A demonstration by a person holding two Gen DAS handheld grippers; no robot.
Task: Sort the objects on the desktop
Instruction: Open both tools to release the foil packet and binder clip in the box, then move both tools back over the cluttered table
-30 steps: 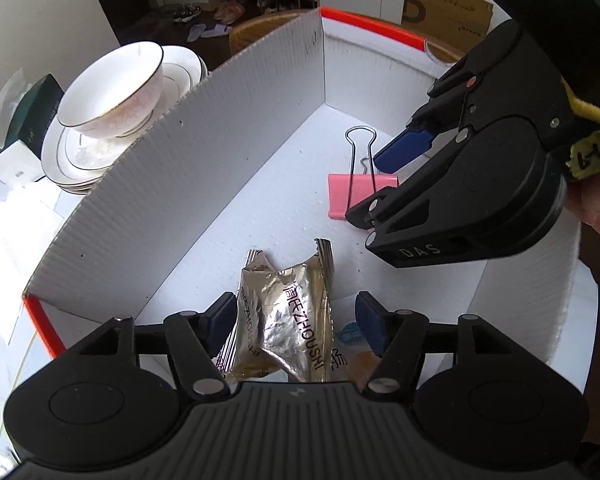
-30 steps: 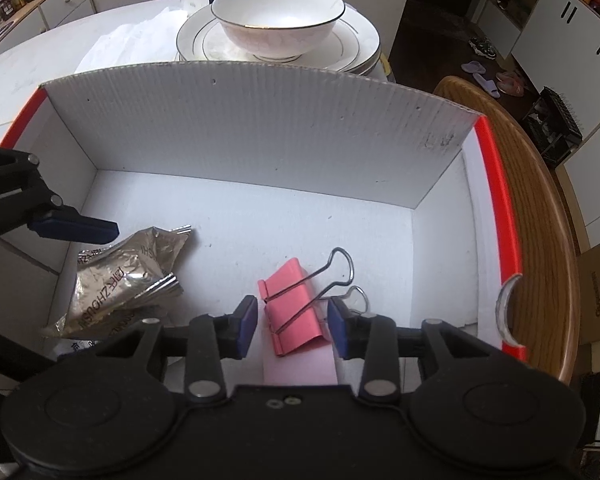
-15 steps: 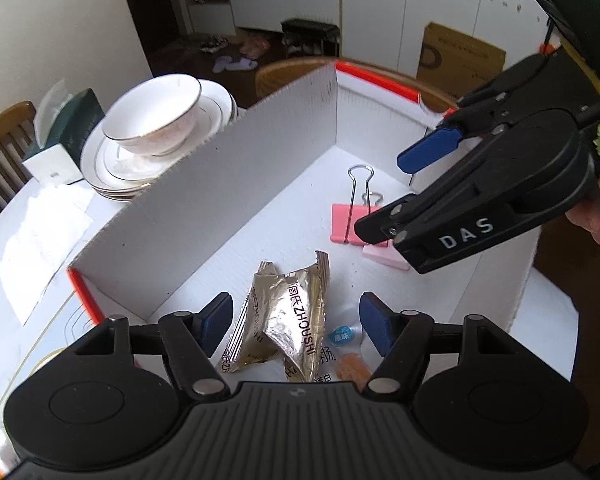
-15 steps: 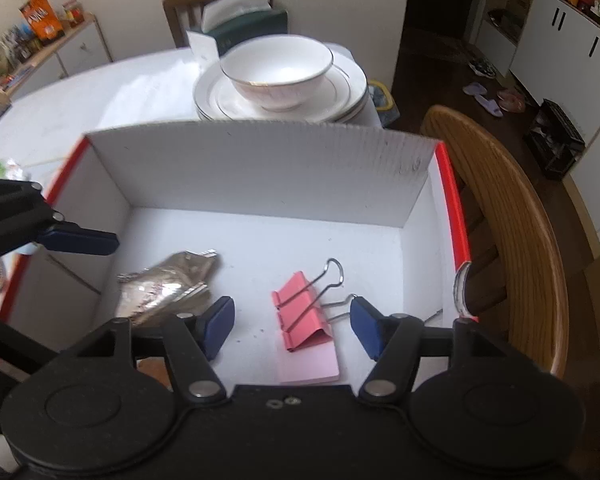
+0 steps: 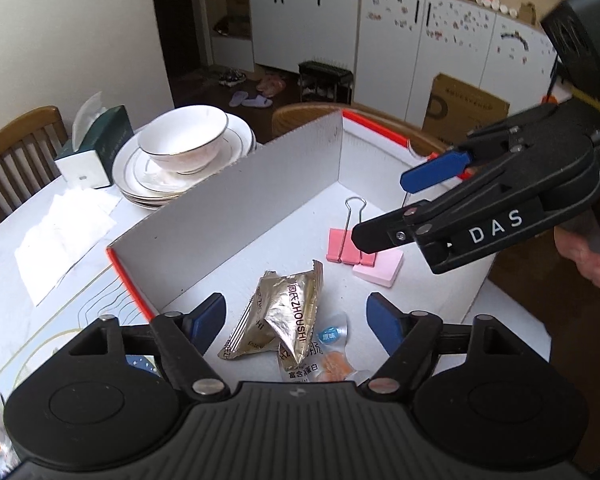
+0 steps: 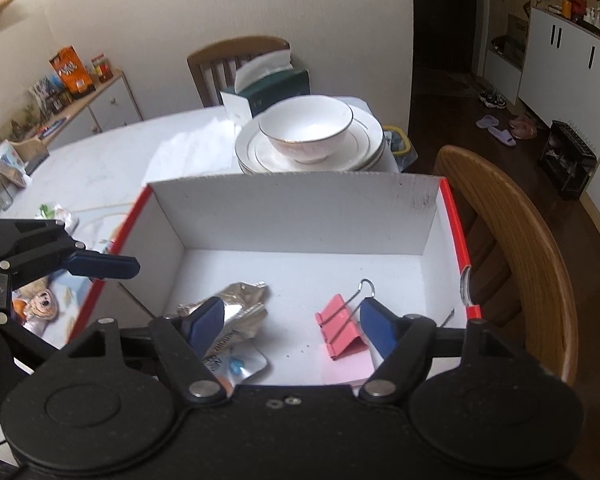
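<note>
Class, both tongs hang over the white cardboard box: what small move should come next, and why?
Probably lift both clear and look for the next loose item. The left tongs and right tongs have just been opening and hold nothing; the gold foil snack packet and pink binder clip lie free on the floor of the white cardboard box.

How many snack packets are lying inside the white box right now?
2. A gold foil packet lies on the floor of the box near its front; a clear packet with a blue label lies partly under it. More could be hidden behind the left gripper.
</note>
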